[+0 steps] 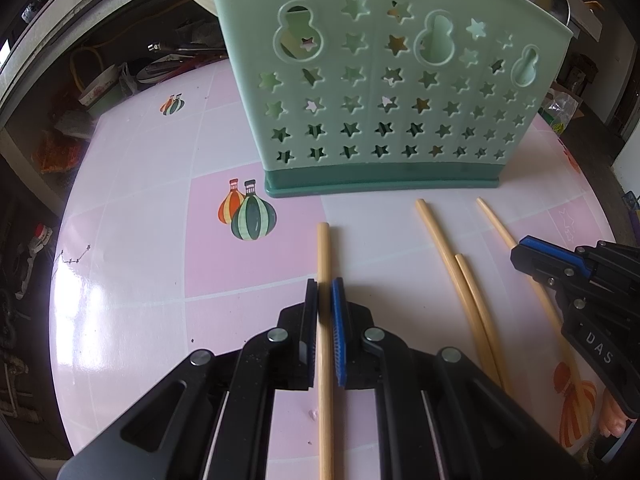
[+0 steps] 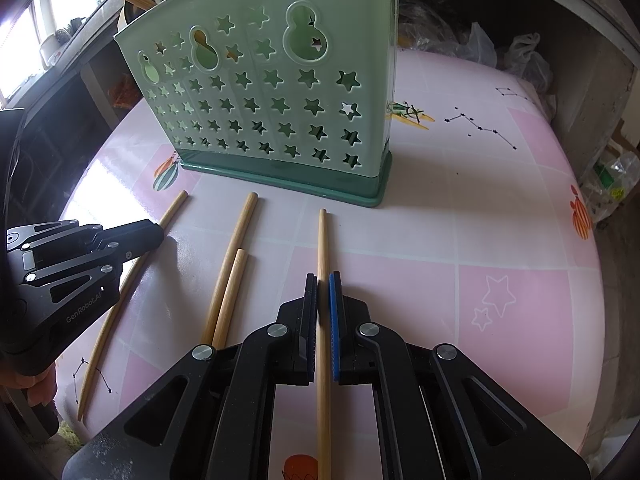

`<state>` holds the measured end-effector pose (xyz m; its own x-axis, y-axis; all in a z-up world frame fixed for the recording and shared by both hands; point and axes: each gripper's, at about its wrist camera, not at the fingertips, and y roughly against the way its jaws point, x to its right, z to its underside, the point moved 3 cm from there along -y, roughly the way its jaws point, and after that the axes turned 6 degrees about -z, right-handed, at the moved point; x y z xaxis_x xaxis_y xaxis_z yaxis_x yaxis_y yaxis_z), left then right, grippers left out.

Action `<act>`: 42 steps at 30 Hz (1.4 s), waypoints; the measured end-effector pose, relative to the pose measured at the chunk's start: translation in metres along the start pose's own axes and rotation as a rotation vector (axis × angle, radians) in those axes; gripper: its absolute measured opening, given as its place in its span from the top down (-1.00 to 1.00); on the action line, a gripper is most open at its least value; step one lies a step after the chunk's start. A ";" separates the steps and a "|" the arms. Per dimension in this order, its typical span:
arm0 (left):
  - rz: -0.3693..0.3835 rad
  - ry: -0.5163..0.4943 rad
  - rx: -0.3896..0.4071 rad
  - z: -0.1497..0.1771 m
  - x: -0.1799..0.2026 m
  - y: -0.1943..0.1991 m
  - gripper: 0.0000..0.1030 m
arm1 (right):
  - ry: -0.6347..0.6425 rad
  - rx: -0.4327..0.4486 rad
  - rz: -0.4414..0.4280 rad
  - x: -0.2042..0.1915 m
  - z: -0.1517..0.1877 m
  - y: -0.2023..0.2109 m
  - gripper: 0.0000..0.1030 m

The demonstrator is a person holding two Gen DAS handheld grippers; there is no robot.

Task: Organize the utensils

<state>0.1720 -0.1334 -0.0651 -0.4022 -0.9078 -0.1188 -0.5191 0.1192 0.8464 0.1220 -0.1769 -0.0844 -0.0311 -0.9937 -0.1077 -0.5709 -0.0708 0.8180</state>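
Left wrist view: desk (image 1: 140, 200) covered in glossy pink-and-white checked sheet with printed gourds; dim, cluttered shelving behind. Green star-punched utensil holder (image 1: 380, 92) stands mid-desk, top cut off. Left gripper (image 1: 325, 292), jaws narrow, clamps one chopstick (image 1: 323, 248); three more lie to its right.

Right wrist view: same desk, plastic bags (image 2: 500, 56) beyond. Right gripper (image 2: 323, 284), jaws narrow, clamps another chopstick (image 2: 322, 240). Holder contents not discernible.
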 end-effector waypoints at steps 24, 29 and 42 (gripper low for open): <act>0.328 0.222 0.333 -0.020 -0.077 0.094 0.88 | -0.129 0.212 -0.151 0.026 -0.028 0.050 0.93; 0.384 0.224 0.498 -0.035 -0.090 0.142 0.88 | -0.131 0.282 -0.174 0.027 -0.035 0.067 0.93; 0.523 0.213 0.740 -0.102 -0.101 0.241 0.88 | -0.158 0.323 -0.187 0.030 -0.029 0.078 0.93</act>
<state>0.1644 -0.0544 0.2037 -0.6120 -0.7119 0.3444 -0.6890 0.6938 0.2096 0.1000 -0.2150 -0.0075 -0.0140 -0.9387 -0.3443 -0.8062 -0.1931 0.5592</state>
